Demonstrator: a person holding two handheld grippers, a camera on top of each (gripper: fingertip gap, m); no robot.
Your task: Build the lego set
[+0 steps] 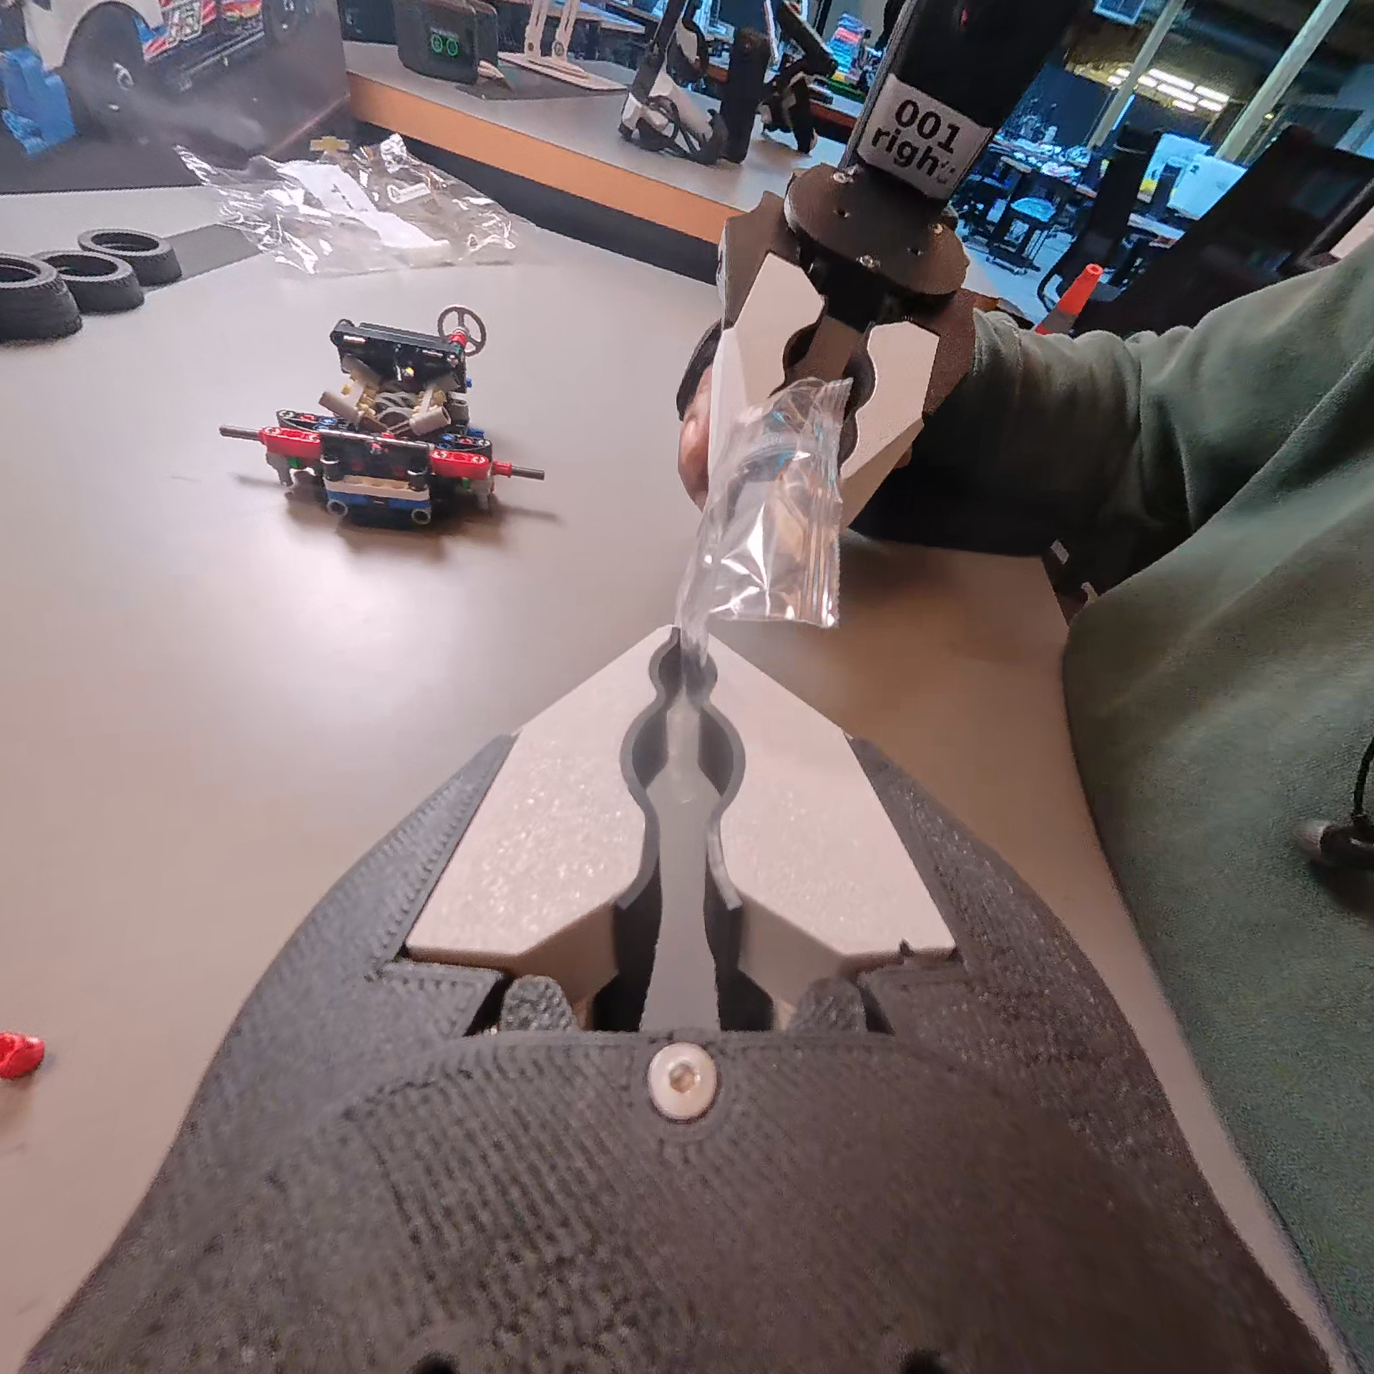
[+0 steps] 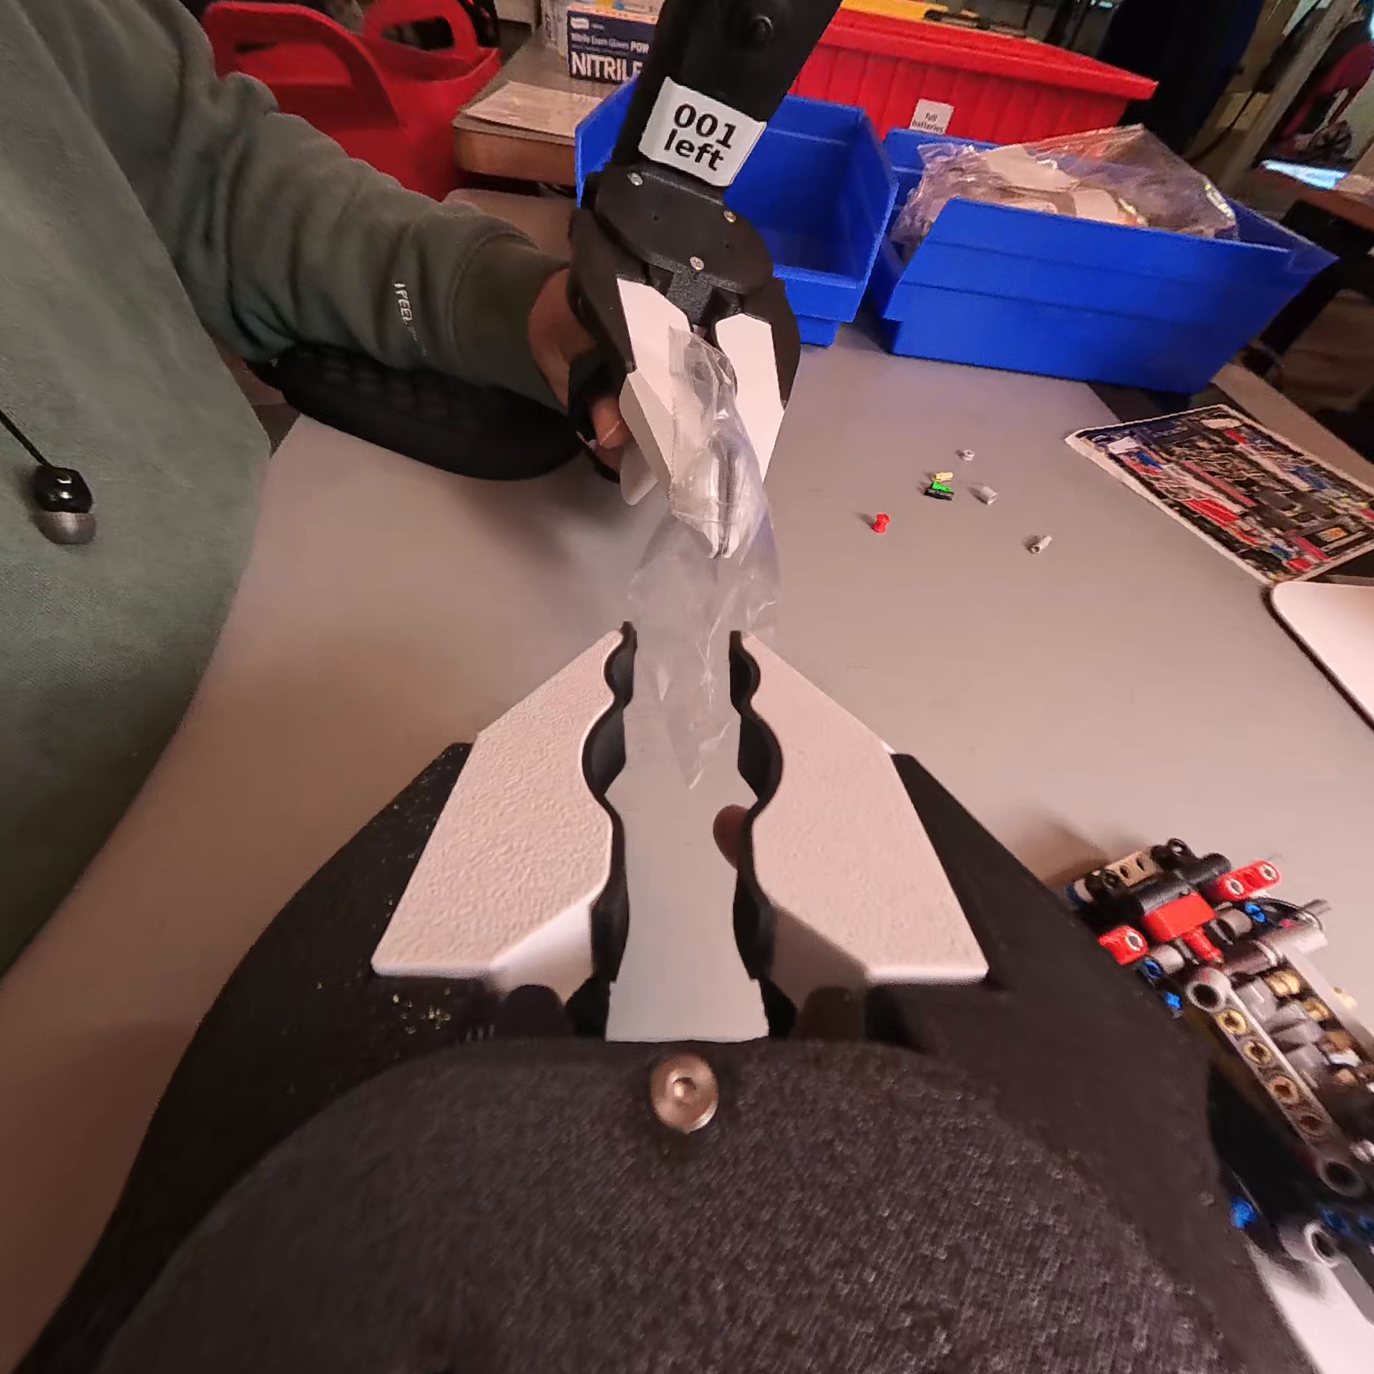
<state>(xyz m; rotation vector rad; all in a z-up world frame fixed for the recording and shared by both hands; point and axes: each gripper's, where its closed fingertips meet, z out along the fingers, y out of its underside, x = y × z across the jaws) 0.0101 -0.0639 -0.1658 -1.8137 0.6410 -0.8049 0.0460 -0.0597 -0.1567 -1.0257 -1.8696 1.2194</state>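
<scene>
A small clear plastic bag is stretched between my two grippers above the table. My left gripper is shut on its lower end. In the right wrist view the bag runs from the left gripper down between the parted fingers of my right gripper, which is open around it. The right gripper also shows in the left wrist view. The partly built lego car chassis sits on the table to the left, and shows at the lower right of the right wrist view.
Black tires and an empty clear wrapper lie at the far left. A red piece lies near the left edge. Small loose pieces, an instruction booklet and blue bins are at the right. About 5 centimetres separates my left fingertips from my right.
</scene>
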